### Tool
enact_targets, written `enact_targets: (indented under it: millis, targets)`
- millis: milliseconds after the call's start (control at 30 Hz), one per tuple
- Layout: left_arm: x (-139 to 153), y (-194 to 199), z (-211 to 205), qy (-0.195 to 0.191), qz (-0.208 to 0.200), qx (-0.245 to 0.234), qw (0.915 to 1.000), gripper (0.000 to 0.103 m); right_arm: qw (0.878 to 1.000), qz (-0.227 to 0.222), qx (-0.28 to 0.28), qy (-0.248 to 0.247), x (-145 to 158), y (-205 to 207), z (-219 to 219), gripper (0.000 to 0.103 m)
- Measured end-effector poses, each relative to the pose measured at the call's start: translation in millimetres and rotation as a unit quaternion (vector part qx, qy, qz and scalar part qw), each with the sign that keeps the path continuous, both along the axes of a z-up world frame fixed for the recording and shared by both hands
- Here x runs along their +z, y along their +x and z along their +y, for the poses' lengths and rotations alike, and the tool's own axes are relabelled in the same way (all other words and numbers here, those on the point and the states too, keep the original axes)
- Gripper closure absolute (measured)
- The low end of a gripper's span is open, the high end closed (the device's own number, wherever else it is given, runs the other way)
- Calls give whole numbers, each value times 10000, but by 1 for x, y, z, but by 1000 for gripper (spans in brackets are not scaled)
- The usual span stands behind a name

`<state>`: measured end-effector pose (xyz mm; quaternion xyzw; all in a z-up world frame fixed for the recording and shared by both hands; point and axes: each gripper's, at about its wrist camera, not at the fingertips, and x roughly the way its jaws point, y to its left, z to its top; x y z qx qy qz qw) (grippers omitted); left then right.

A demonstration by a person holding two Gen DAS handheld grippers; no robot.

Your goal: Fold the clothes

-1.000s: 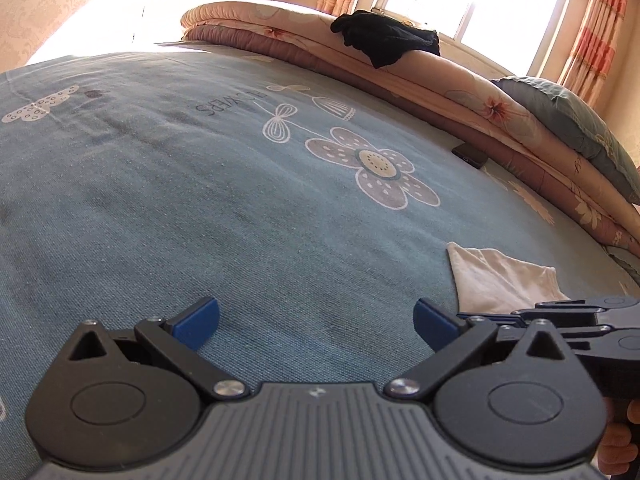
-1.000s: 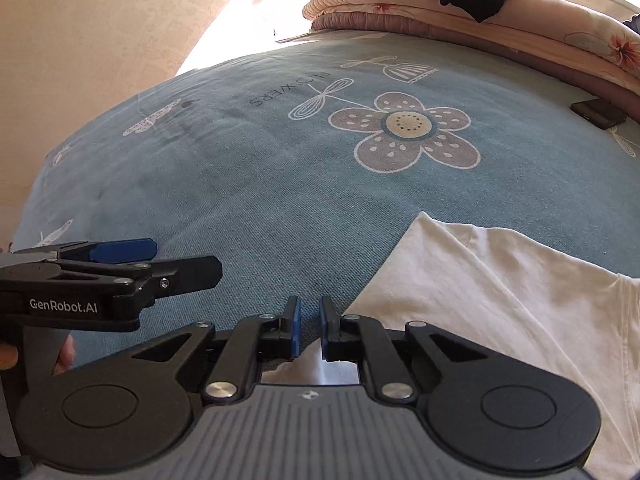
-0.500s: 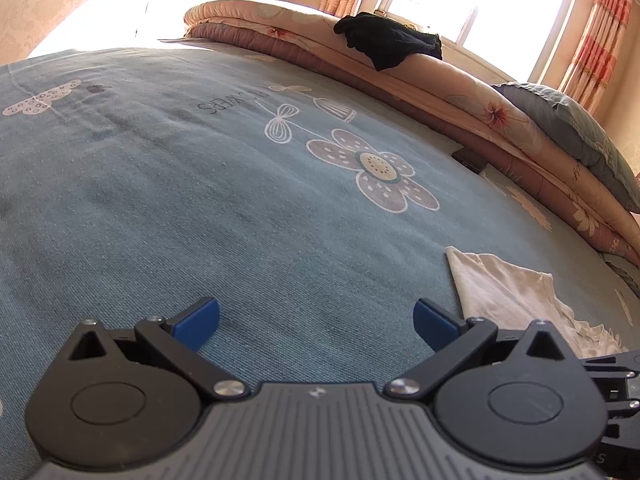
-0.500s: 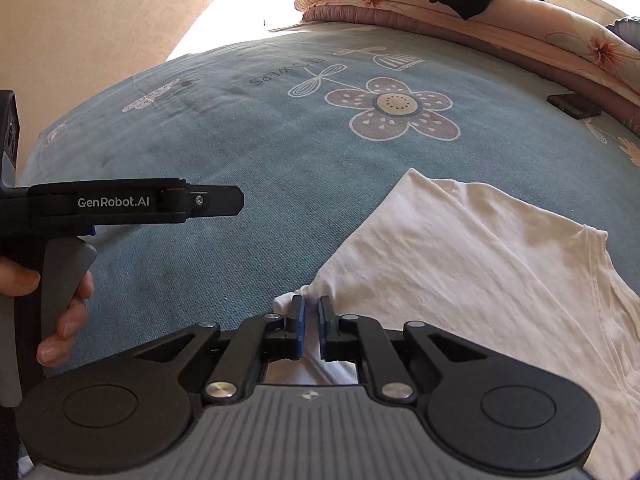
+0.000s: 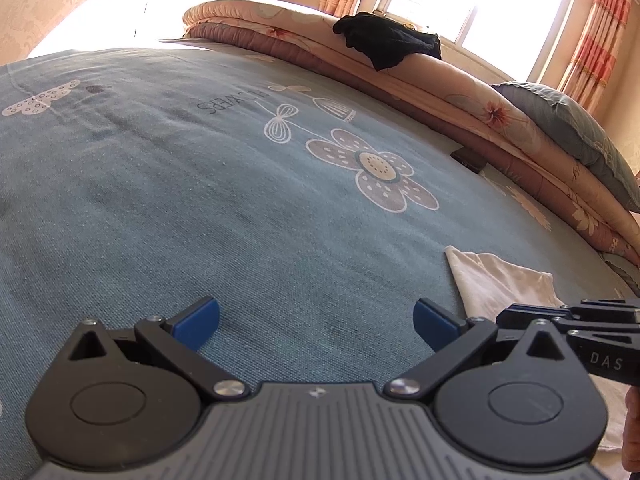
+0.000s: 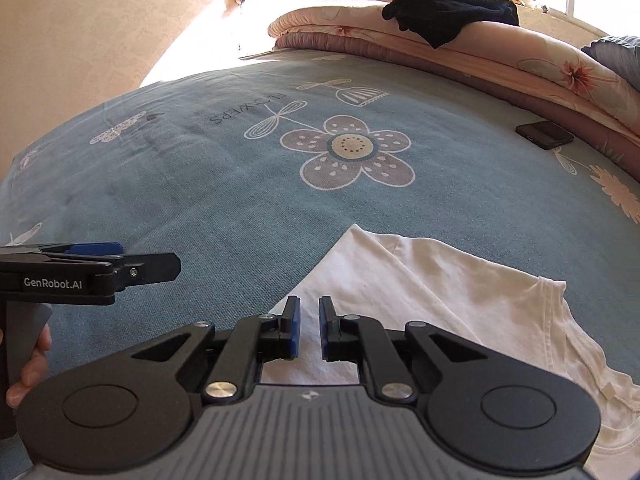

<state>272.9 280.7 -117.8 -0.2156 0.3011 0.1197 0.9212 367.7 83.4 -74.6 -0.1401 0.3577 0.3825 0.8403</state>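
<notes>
White T-shirt [image 5: 500,280] lies flat on the blue bedspread [image 5: 200,200], at the right of the left wrist view, one corner pointing up the bed. Left tool [image 5: 316,320] hovers over bare bedspread beside it, blue pads [image 5: 196,318] spread wide, nothing between them. Right tool's black body [image 5: 568,320] juts in from the right edge, over the shirt. Flower print [image 5: 380,170] mid-bed; dark phone [image 5: 468,159] against the folded quilt [image 5: 460,92]; black garment [image 5: 390,42] draped on the quilt; grey pillow [image 5: 568,128] further right. Bright window behind.

Right wrist view: T-shirt [image 6: 460,292] spreads from below centre to the right edge, a sleeve hem towards the right (fabric a bit creased there). Right tool [image 6: 309,328] sits over the shirt's near left edge, pads [image 6: 295,328] narrow with a small gap; white cloth shows through the gap, but whether any is pinched I cannot tell. Left tool [image 6: 120,260] enters at left, seen side-on, level above the bedspread [image 6: 200,200], a hand [image 6: 28,364] on its grip. Phone [image 6: 544,135] and black garment [image 6: 448,12] sit far up the bed.
</notes>
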Motion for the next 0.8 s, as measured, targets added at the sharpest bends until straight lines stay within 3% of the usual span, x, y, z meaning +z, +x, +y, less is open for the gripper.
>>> enact_targets:
  millis: [367, 533, 700, 800]
  targets:
    - [0, 0, 0, 4, 5, -24, 10000, 0, 9995, -58, -296, -101, -10, 48, 35, 91]
    - [0, -1, 3, -92, -35, -6, 10000, 0, 9998, -48, -202, -10, 8, 19, 13, 89]
    - [0, 0, 2, -87, -24, -1, 10000, 0, 9990, 35, 129, -417, -2, -18, 8, 89]
    - [1, 0, 2, -71, -15, -1, 10000, 0, 9988, 20, 443, -202, -6, -35, 18, 87]
